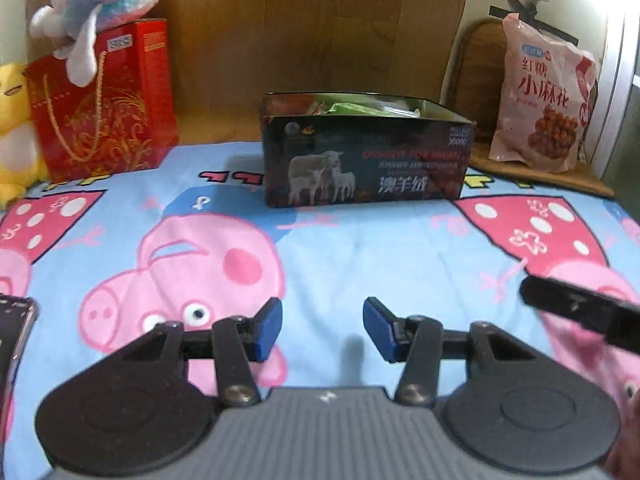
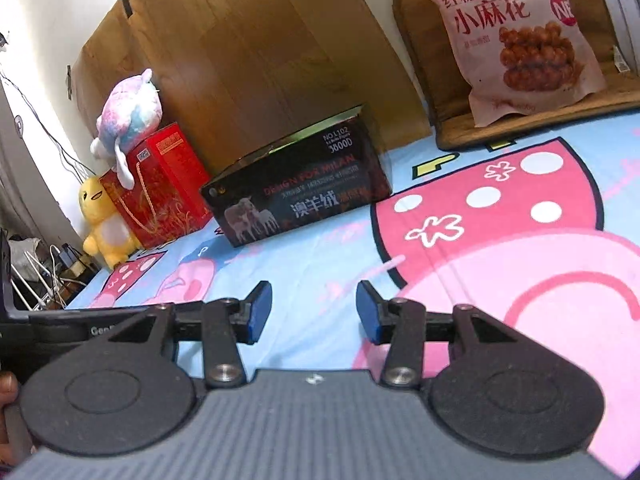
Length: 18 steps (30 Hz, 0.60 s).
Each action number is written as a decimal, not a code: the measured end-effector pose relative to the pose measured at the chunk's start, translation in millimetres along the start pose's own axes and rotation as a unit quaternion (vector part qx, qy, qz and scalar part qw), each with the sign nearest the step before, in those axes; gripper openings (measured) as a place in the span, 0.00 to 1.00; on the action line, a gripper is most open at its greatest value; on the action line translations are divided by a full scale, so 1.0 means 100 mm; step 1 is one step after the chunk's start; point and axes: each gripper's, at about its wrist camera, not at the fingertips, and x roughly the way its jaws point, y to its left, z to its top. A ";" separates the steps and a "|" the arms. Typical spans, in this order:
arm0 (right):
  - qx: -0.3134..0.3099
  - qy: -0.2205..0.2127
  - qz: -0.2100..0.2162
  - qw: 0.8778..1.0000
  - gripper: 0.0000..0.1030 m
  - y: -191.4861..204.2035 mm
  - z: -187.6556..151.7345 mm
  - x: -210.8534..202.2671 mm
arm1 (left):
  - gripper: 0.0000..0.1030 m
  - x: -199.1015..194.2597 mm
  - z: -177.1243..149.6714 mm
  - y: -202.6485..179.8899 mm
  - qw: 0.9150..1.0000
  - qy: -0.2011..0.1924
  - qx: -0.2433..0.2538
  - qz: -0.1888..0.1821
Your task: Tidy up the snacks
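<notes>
Snacks already fill the dark box [image 1: 366, 156] standing open-topped mid-bed, handy for dropping more in. Both the left tongs [image 1: 322, 330] and right tongs [image 2: 313, 312] hang partly open, empty. The pink snack bag [image 2: 516, 36] leans upright on a brown cushion [image 2: 432, 92] beyond, probably next.

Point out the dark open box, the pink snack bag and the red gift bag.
dark open box [image 1: 372, 172], left wrist view, front panel.
pink snack bag [image 2: 516, 40], right wrist view, printed front.
red gift bag [image 1: 108, 112], left wrist view, front face.
</notes>
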 end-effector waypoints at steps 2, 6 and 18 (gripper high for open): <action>-0.006 -0.002 0.000 1.000 0.48 0.01 -0.02 -0.01 | 0.45 0.01 -0.03 0.02 1.000 -0.003 0.002 0.012; -0.019 0.001 -0.004 1.000 0.49 0.05 -0.05 -0.01 | 0.46 0.05 -0.12 0.03 0.999 -0.011 0.007 0.038; -0.007 0.006 -0.007 1.000 0.52 0.00 -0.05 0.01 | 0.51 0.06 -0.20 -0.01 0.997 -0.043 0.030 0.055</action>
